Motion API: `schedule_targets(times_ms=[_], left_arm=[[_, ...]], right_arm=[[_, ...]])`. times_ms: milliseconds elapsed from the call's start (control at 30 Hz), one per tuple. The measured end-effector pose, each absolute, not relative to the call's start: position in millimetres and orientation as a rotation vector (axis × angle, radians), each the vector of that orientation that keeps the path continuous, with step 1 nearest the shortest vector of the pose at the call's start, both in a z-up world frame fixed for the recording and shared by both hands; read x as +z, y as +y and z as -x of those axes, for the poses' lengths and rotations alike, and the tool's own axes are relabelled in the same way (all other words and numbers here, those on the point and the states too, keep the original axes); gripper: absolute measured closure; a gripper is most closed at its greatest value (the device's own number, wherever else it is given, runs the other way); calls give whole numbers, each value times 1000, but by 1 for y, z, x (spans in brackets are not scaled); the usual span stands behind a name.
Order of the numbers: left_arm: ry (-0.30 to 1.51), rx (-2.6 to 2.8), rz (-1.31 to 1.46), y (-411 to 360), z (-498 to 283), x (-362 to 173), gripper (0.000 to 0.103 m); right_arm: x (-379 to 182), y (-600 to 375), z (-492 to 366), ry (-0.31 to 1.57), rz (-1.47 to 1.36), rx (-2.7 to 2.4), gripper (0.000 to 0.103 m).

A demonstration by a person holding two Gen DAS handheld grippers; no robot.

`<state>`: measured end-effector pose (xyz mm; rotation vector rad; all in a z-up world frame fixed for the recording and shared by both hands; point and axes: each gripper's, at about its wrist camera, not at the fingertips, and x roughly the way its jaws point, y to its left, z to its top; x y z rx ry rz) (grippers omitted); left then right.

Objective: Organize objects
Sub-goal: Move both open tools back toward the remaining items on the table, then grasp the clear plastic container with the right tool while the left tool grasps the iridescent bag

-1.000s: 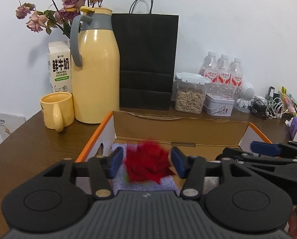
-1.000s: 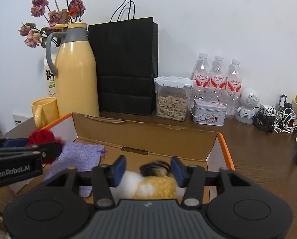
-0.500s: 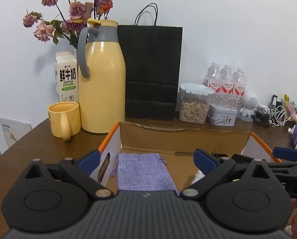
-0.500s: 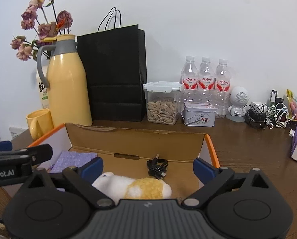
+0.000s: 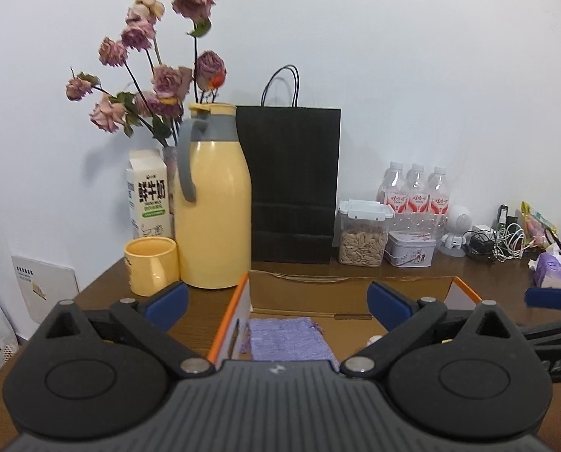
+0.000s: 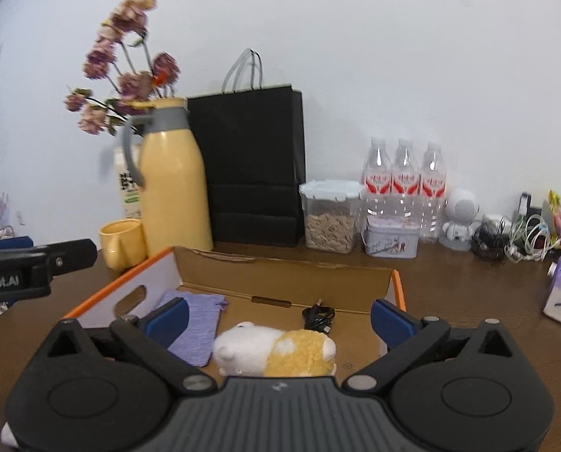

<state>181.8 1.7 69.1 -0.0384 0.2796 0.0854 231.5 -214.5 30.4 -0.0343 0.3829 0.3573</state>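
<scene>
Worktop (image 5: 107, 293), brown wood, left to right along the back wall: milk carton (image 5: 147, 196), dried roses (image 5: 156, 83) above it, yellow mug (image 5: 151, 265), yellow jug (image 5: 212, 211) with grey handle, black paper bag (image 5: 293, 184), clear tub of seeds (image 5: 363, 231), small tin (image 5: 411, 248), three water bottles (image 5: 416, 192), white toy figure (image 5: 458, 229), tangle of cables (image 5: 502, 239), tissue pack (image 5: 555, 269) at far right.

Cardboard box (image 6: 280, 275), lower centre, open-topped, orange-edged. Contents, left to right: purple cloth pouch (image 6: 197, 324), white-and-yellow plush toy (image 6: 276, 350), coiled black cable (image 6: 318, 318).

Left gripper (image 5: 276, 301): jaws spread wide, nothing between them, above the box's near left side.

Right gripper (image 6: 278, 318): jaws spread and still opening, pads clear of the plush toy lying in the box below.
</scene>
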Motion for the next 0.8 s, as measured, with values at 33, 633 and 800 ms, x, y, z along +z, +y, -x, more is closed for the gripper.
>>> schedule_targets(times_ms=[33,633,800], left_arm=[[280,83,35,4,-176,70,0],[363,84,7,31,-73,46,0],[433,94,-1,39,-49,25,0]], right_arm=[[34,-216,-223,375,41,359,0],[25,-236,-119,387,67,402,0],[14,-241,-98,411,70,416,0]])
